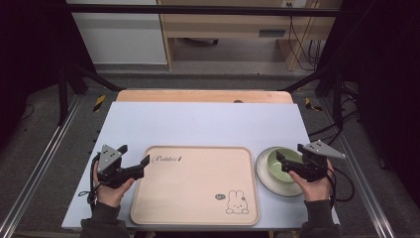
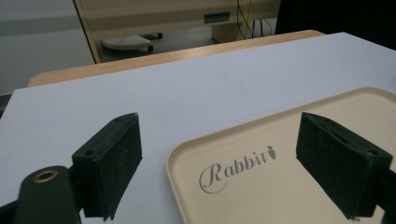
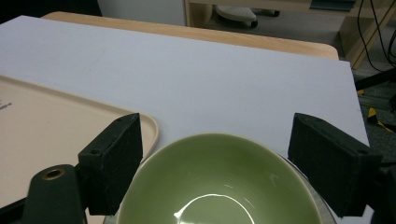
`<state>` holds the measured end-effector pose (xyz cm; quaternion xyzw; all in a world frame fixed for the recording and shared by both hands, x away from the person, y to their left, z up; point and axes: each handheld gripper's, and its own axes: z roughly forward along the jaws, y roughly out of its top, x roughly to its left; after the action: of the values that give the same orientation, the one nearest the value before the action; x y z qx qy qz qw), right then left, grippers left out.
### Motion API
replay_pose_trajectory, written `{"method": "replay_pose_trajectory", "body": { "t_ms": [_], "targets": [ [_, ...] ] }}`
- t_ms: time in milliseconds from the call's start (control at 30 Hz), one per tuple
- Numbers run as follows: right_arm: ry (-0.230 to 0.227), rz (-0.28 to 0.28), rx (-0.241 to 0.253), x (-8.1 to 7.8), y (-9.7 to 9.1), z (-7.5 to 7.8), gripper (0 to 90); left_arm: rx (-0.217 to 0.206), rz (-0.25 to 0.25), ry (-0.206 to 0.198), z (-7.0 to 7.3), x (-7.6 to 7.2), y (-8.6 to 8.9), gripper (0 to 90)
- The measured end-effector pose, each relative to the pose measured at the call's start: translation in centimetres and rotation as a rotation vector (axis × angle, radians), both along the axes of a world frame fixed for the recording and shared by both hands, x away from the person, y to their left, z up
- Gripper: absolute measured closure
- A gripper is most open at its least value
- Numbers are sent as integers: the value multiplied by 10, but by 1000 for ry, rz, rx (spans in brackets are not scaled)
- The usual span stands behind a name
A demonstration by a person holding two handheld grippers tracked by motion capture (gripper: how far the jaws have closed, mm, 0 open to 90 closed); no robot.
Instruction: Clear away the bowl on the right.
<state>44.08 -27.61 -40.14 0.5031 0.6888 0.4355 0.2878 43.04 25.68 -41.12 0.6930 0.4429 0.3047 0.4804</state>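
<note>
Beige tray [image 1: 198, 188] centre of table: rigid plastic, light, broad; grip at raised rim. Script "Rabbit" at its 11 o'clock, bunny drawing at 5 o'clock.

Green bowl [image 1: 283, 165] on plate [image 1: 262, 177], 3 o'clock of tray: glazed ceramic, slippery, breakable; pinch rim wall.

Left gripper [image 1: 143, 163]: jaws wide, empty, over tray corner.

Right gripper [image 1: 285, 157]: jaws wide, straddling bowl's near rim, not gripping.

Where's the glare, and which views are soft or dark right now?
Right gripper view: a bright arc of glare sits inside the green bowl, and the near jaws look soft. Left gripper view: the tray lettering is sharp, the jaws slightly blurred. High view: evenly lit table, dark surroundings.
</note>
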Motion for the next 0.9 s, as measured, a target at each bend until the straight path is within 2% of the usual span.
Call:
{"method": "replay_pose_trajectory", "body": {
  "t_ms": [167,667,900],
  "targets": [
    [23,-21,-22,2,-5,-5,197,3,1,-2,1,0,0,139],
    [89,-93,-32,6,-20,-14,255,10,-1,7,-1,1,0,139],
    [121,-101,-29,9,-25,-21,295,11,-3,14,-2,2,-1,139]
  ]
}}
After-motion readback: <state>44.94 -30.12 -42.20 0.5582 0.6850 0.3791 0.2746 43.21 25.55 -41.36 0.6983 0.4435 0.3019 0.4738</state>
